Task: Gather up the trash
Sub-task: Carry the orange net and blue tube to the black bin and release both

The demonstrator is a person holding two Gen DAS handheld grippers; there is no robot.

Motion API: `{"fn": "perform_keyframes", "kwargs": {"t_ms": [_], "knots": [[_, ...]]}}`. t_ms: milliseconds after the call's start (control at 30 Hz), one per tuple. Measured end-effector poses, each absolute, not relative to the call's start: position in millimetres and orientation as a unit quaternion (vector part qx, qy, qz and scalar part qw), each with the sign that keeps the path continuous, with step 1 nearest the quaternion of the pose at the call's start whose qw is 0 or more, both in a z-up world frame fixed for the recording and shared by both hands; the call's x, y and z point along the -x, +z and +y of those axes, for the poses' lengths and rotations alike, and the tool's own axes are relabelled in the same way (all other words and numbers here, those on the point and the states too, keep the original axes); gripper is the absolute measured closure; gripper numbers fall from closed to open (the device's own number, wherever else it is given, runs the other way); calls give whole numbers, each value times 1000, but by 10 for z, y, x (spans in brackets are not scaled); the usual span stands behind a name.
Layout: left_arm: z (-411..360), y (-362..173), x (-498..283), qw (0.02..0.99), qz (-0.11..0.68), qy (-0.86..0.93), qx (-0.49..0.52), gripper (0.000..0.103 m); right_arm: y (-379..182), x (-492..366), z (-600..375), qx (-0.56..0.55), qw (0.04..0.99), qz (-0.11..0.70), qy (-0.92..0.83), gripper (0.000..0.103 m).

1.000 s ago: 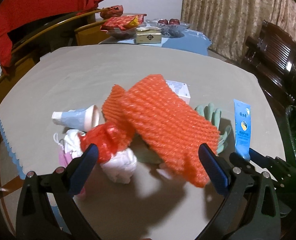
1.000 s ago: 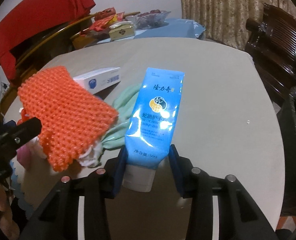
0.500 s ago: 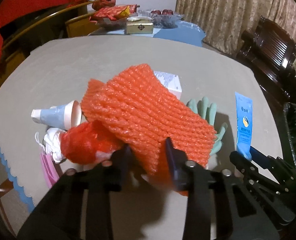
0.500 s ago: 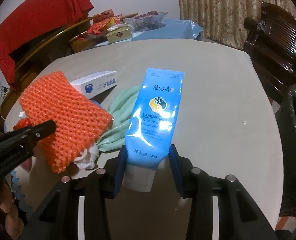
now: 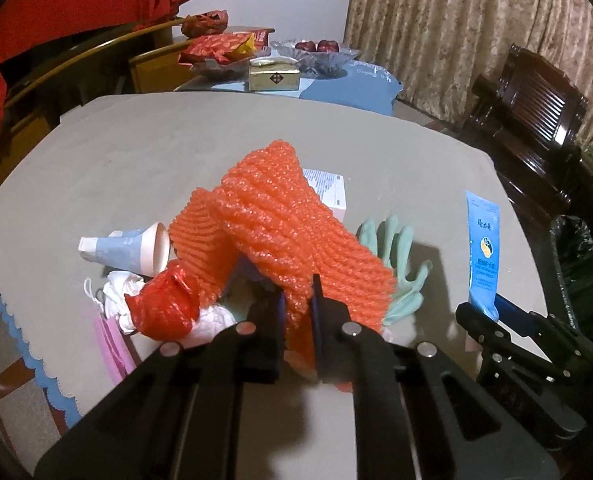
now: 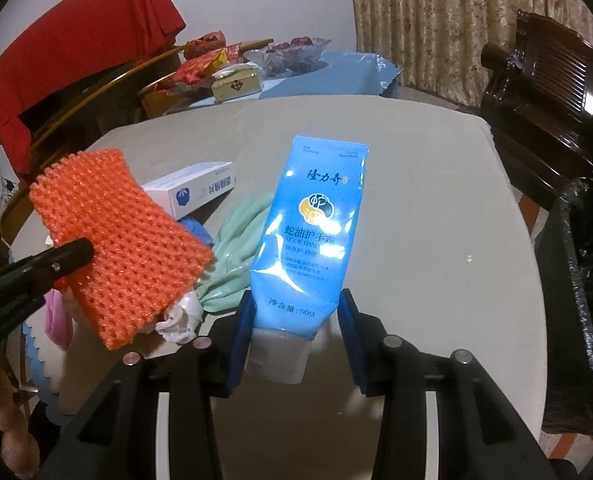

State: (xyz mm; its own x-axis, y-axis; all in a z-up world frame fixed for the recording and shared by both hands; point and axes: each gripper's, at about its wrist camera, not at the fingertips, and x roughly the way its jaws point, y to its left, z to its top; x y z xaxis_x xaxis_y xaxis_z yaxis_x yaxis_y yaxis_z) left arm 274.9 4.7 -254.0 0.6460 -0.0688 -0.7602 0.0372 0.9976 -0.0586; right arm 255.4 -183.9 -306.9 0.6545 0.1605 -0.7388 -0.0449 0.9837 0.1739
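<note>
1. left wrist view: the left tongs (image 5: 297,304) are pinched nearly closed on the near edge of the orange foam net (image 5: 284,236), which arches up and away ahead of the tips.
2. left of the tips lie a red bag (image 5: 164,304) and white tissue (image 5: 118,294), with a paper cup (image 5: 130,248) on its side beyond them and a pink mask (image 5: 112,344) at the table (image 5: 144,160) edge.
3. right of the tips is a green glove (image 5: 396,256); past the net, a white box (image 5: 328,192), print too small to read.
4. far right, the right tongs (image 5: 492,312) hold a blue tube (image 5: 483,248).
5. right wrist view: the right tongs (image 6: 294,328) are part open, their blue pads against the tube (image 6: 312,240) near its white cap, gripping it.
6. the tube points ahead and reads "隆力奇", "蛇油护手霜" and "净含量:50g".
7. left of the tips are the glove (image 6: 236,252) and net (image 6: 120,244), held by the left tongs (image 6: 68,258).
8. ahead-left is the box (image 6: 194,192) with a blue emblem; its writing is unclear.
9. far right stands a black-lined bin (image 6: 580,280).
</note>
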Motion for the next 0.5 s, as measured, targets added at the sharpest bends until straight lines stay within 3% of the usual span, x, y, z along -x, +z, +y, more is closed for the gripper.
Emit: {"fn": "perform_keyframes", "kwargs": {"t_ms": [500], "knots": [[-449, -1942, -2360, 920, 387, -50, -17, 93, -2421, -2229, -2304, -89, 919, 383, 27, 61]]}}
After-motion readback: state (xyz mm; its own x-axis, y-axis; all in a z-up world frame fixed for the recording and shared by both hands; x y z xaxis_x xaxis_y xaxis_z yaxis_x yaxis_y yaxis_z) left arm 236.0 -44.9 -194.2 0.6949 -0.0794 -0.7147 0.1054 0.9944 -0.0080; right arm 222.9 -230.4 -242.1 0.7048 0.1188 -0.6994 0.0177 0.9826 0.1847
